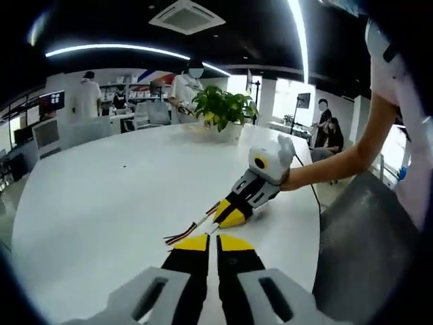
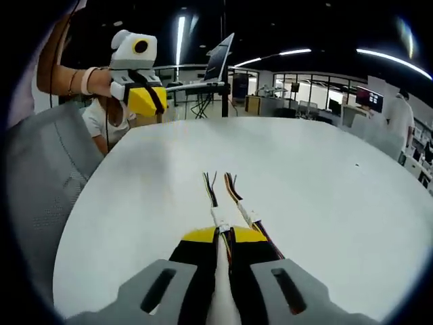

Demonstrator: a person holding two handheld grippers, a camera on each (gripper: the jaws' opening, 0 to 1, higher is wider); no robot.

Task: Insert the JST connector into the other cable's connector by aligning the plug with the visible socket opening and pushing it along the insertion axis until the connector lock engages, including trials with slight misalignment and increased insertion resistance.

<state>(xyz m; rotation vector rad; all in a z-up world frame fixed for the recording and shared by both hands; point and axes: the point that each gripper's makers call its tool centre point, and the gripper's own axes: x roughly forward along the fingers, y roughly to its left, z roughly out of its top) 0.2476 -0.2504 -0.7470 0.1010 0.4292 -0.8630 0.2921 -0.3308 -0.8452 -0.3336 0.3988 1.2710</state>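
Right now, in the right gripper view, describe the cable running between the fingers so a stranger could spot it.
On the white table, two short cables lie side by side just ahead of the right gripper, each with a white connector. Yours is the left cable: its near end runs in between the yellow-tipped fingers, whereas the right cable, with orange-brown wires, passes outside them.

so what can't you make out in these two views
- Whether the right gripper grips a cable: right gripper view, its own jaws cover the wires where they run in.
- Socket opening and lock on the connectors: right gripper view, too small.
- The connectors again: left gripper view, blurred and partly behind the right gripper's tips.
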